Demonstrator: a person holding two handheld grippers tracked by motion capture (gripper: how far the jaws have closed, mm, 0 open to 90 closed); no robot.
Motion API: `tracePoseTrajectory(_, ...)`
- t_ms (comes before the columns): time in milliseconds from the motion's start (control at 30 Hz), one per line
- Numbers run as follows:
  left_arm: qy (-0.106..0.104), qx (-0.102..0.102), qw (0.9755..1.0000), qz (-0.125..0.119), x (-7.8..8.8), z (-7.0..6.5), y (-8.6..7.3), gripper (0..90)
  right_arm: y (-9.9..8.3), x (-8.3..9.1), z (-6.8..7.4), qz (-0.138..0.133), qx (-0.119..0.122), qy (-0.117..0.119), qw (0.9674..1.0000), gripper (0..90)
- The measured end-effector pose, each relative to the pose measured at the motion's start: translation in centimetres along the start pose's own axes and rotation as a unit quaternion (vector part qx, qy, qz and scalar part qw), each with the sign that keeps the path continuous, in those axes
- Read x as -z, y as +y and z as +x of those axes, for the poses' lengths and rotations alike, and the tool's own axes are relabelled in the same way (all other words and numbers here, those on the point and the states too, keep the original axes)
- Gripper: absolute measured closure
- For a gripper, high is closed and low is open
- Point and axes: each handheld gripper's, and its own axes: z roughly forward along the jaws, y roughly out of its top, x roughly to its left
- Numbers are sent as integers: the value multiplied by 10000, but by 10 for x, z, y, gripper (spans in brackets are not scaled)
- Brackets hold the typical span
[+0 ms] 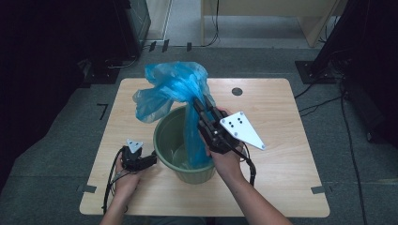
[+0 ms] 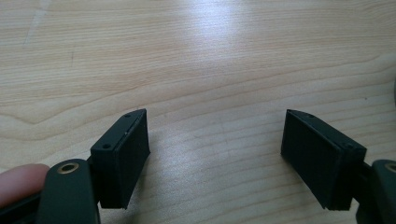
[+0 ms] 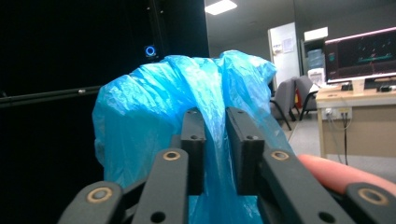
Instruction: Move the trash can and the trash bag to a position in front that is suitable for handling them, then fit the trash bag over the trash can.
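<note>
Lining bin (image 1: 185,154) with bag (image 1: 173,89) | right gripper (image 1: 201,108) pinches bag above bin, mouth unspread | left gripper (image 1: 152,159) wide, empty, beside bin

- A dark mark shaped like the numeral "7" (image 1: 103,111) stands on the grey floor just off the table's (image 1: 291,187) left edge, near its far left corner; it may be tape.
- The monitor (image 3: 362,53) in the right gripper view carries coloured lines, too small to read.
- Papers on the white door (image 3: 283,44) there are too blurred to read.
- No other lettering or brand is legible.
</note>
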Motion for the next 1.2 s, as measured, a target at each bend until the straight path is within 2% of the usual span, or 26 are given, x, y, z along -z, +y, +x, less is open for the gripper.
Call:
tracePoseTrajectory(33, 1, -1, 10000, 0, 0, 0, 0, 228, 0, 0, 0, 0, 0, 0, 10000, 766)
tracePoseTrajectory(233, 9, -12, 10000, -4, 0, 0, 0, 228, -7, 17, -5, 193, 136, 63, 9997, 609)
tracePoseTrajectory(567, 14, 3, 10000, -5, 0, 0, 0, 227, -17, 44, -14, 446, 403, 64, 9982, 570)
tracePoseTrajectory(700, 102, -62, 9999, -28, 1, -1, 0, 228, -23, 50, -18, 565, 451, 66, 9974, 556)
tracePoseTrajectory(800, 172, 30, 9997, -179, 4, -1, 1, 237, -29, 54, -21, 643, 439, 38, 9970, 550)
tracePoseTrajectory(867, -85, 303, 9989, -351, 9, 2, 4, 243, -34, 57, -24, 738, 428, 29, 9963, 547)
tracePoseTrajectory(900, -234, 406, 9977, -491, 13, 3, 6, 246, -36, 57, -24, 779, 439, 26, 9960, 545)
tracePoseTrajectory(967, -419, 470, 9942, -875, 25, 1, 12, 254, -40, 59, -26, 831, 425, 47, 9956, 538)
tracePoseTrajectory(1067, -764, 668, 9841, -1458, 47, 0, 23, 257, -43, 61, -28, 874, 432, 32, 9952, 523)
tracePoseTrajectory(1100, -880, 776, 9788, -1676, 54, -1, 27, 261, -44, 61, -29, 888, 416, 28, 9952, 519)
tracePoseTrajectory(1200, -1031, 882, 9706, -1988, 68, -2, 33, 264, -44, 63, -30, 877, 437, 26, 9952, 512)
